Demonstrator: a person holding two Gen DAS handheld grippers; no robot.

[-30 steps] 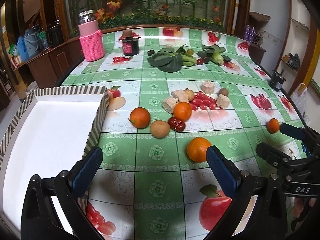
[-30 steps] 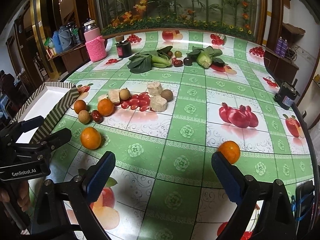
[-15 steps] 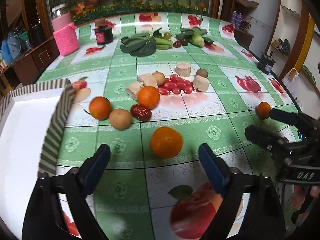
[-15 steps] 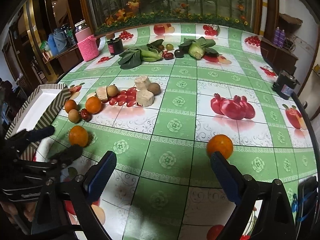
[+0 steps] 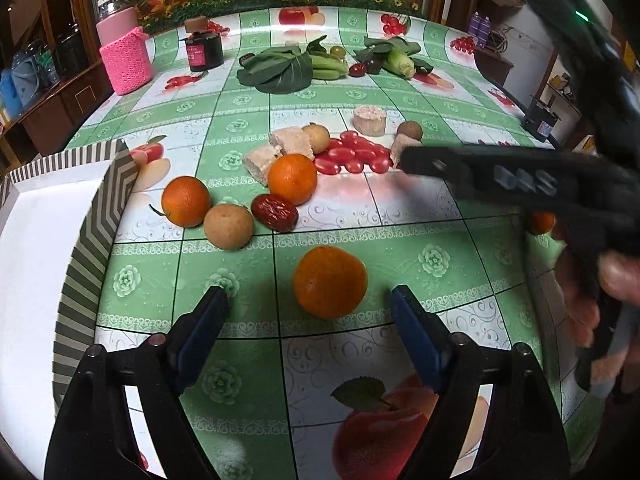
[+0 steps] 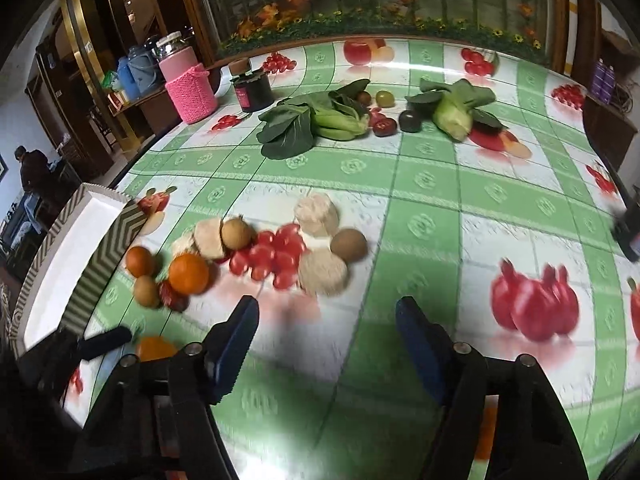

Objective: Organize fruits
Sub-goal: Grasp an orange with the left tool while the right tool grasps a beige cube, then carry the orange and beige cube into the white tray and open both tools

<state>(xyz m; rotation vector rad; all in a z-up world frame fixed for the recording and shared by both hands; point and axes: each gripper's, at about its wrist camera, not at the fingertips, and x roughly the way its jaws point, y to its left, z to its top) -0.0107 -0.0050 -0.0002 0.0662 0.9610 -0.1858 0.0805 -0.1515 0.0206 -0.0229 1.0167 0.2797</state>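
Observation:
My left gripper (image 5: 308, 300) is open and empty, its blue fingers either side of a lone orange (image 5: 330, 281) on the fruit-print tablecloth, just short of it. Behind it lie two more oranges (image 5: 292, 178), a brown round fruit (image 5: 228, 227), a red date (image 5: 274, 212) and cherry tomatoes (image 5: 352, 156). A white tray with a striped rim (image 5: 90, 240) sits at the left. My right gripper (image 6: 326, 312) is open and empty above the table, facing the same fruit pile (image 6: 276, 256); its body (image 5: 520, 184) crosses the left wrist view. Another orange (image 5: 541, 222) shows behind it.
Leafy greens (image 5: 280, 70), bananas and small dark fruits lie further back. A pink knitted-sleeve jar (image 5: 124, 50) and a dark jar (image 5: 205, 49) stand at the back left. A black box (image 5: 540, 122) sits at the table's right edge.
My left gripper has moved forward, so the lone orange now sits between its fingertips. My right gripper has swung left and forward, away from the right-hand orange, toward the fruit pile.

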